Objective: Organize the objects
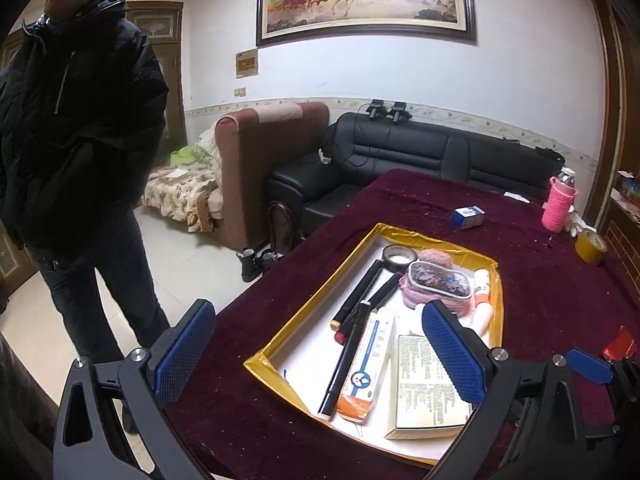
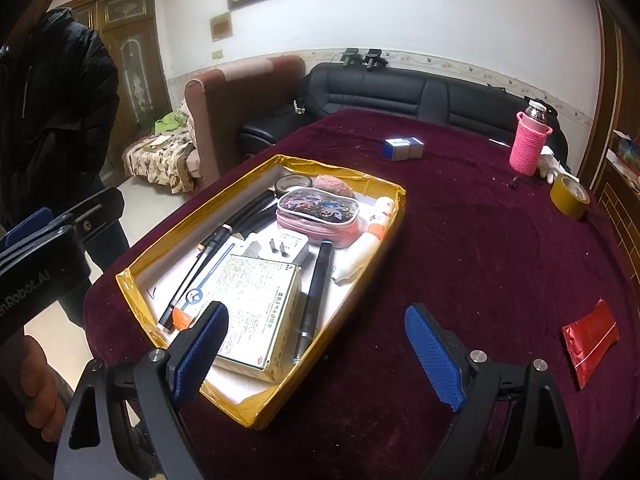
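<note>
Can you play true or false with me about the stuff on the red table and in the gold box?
1. The pink bottle stands inside the gold box. False: it stands upright on the red tablecloth, far from the box.
2. The right tool is open and holds nothing. True.
3. The yellow tape roll lies on the cloth near the pink bottle. True.
4. The small blue and white box is in the gold box. False: it sits on the cloth beyond the box.
5. The red packet lies on the cloth outside the box. True.
6. The left tool is squeezing the pink pouch. False: it is open, gripping nothing.
</note>
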Tool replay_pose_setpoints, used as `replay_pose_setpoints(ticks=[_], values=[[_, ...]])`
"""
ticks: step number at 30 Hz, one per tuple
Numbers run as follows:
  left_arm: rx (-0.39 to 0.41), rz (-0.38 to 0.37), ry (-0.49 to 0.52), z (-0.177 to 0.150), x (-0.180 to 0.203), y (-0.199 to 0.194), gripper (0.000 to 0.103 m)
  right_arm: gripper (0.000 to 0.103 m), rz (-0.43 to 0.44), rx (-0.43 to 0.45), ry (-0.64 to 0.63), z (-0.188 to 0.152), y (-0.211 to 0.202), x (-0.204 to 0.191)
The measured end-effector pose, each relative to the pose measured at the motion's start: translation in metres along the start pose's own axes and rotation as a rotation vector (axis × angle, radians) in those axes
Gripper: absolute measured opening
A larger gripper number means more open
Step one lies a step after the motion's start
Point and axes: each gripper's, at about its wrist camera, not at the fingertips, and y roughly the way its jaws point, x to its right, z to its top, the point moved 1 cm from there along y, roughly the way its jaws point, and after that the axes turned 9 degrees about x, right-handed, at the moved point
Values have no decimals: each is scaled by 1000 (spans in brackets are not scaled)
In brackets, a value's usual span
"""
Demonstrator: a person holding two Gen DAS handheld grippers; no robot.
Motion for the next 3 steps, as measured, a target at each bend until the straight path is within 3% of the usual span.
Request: replay_pose_setpoints(ticks=[3], values=[[-24,7,-9,-3,-3,4,103,94,1,-5,-8,-1,1,-3]])
